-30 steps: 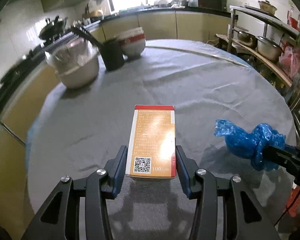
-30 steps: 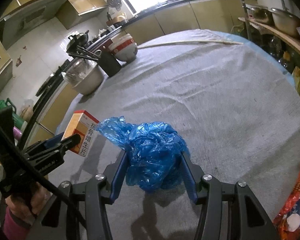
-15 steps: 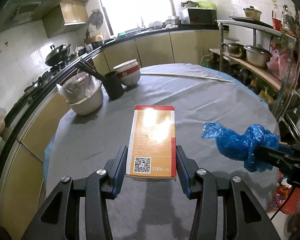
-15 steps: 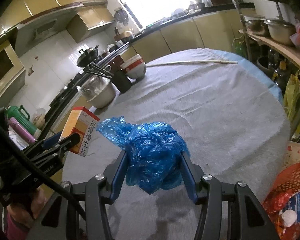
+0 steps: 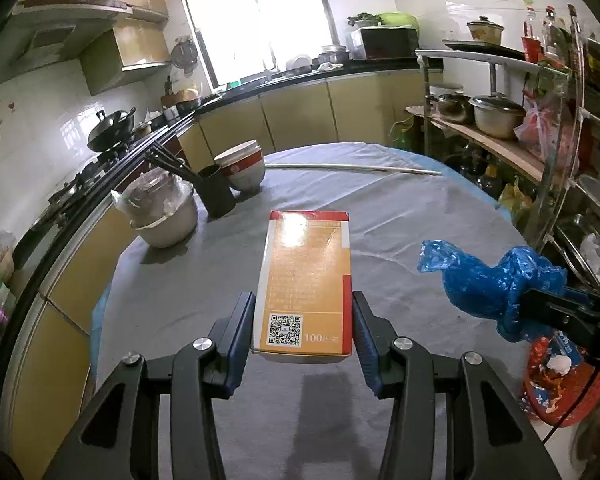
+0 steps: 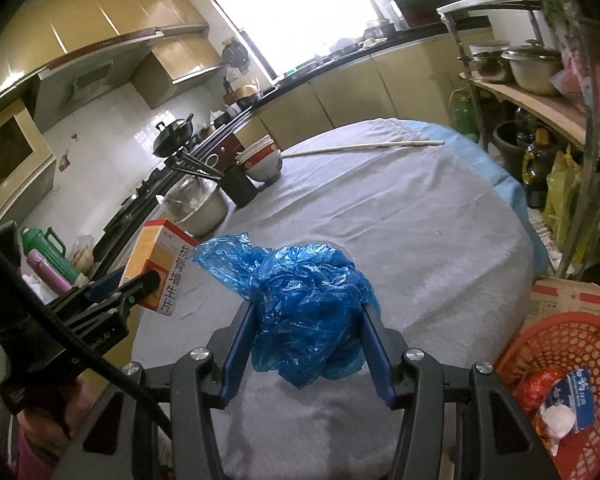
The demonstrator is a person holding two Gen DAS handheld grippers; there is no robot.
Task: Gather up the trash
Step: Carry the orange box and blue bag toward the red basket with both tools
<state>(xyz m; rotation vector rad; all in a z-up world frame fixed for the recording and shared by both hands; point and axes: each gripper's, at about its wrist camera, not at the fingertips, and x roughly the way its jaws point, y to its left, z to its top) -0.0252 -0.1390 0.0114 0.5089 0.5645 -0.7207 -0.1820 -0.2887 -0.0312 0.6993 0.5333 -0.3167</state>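
Far left, along the table edge: foil-covered metal pot (image 5: pixel 162 220), then black chopstick holder (image 5: pixel 216 190), then stacked red-and-white bowls (image 5: pixel 242 164) just beside it. Long thin stick (image 5: pixel 352 167) lay across the far side of the grey-clothed round table (image 5: pixel 400 216).

My left gripper (image 5: pixel 303 326) was clamped on the orange medicine box (image 5: pixel 306 280). Pads pressed both long sides near the QR-code end, red-banded end pointing away from me. Box was held up off the cloth, tilted down toward the table.

Right of that, my right gripper (image 6: pixel 306 342) was pinching the crumpled blue plastic bag (image 6: pixel 300 308). Bag bulged between the blue pads, loose tail sticking out to the left, also clear of the table. From the right wrist view, the box and bag were near each other, not touching.

Far right, below the table edge: red plastic basket (image 6: pixel 556 344) with a red wrapper and a blue-and-white carton already inside. Cardboard box (image 6: pixel 568 300) sat just behind it. Shelf rack (image 5: pixel 512 148) with lidded pots stood beyond.
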